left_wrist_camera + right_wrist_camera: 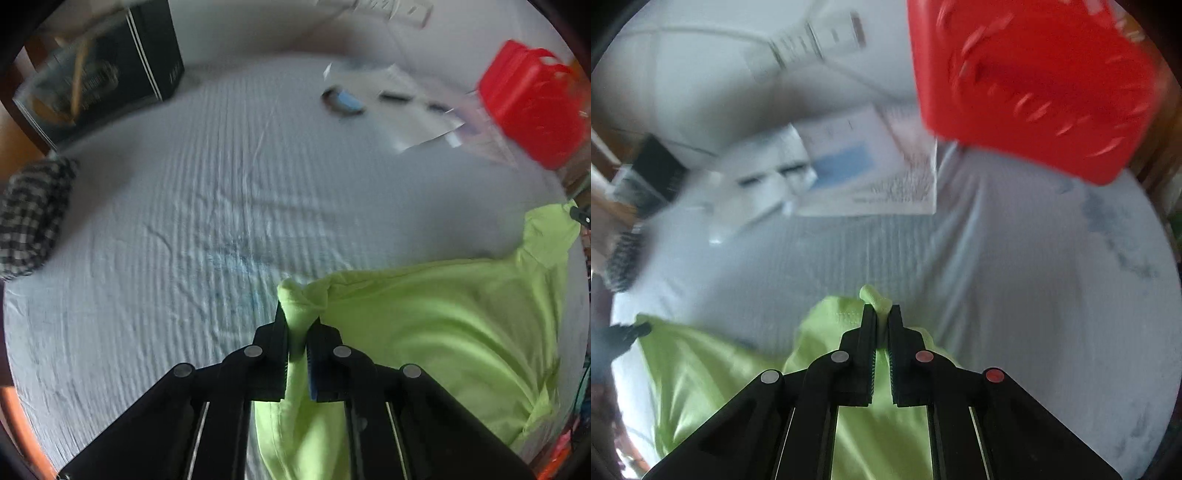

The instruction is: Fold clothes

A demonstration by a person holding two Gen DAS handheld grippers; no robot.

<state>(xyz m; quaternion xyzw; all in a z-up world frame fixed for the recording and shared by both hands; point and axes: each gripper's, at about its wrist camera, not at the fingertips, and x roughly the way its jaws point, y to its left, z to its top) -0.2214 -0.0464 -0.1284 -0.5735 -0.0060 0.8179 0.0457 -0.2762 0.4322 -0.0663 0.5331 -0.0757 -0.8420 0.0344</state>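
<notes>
A: Status? Left gripper (297, 325) and right gripper (882, 317), lower centre, each clamp a bunch of the green garment (443, 332).

B: It drapes lower right over the bed sheet (184, 221). Judged light, limp; grip edges, corners.

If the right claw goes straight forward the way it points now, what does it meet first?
Past the pinched green garment, the right claw probably meets only bare bed sheet first, then the printed paper. Depth is unclear in this blurred view.
</notes>
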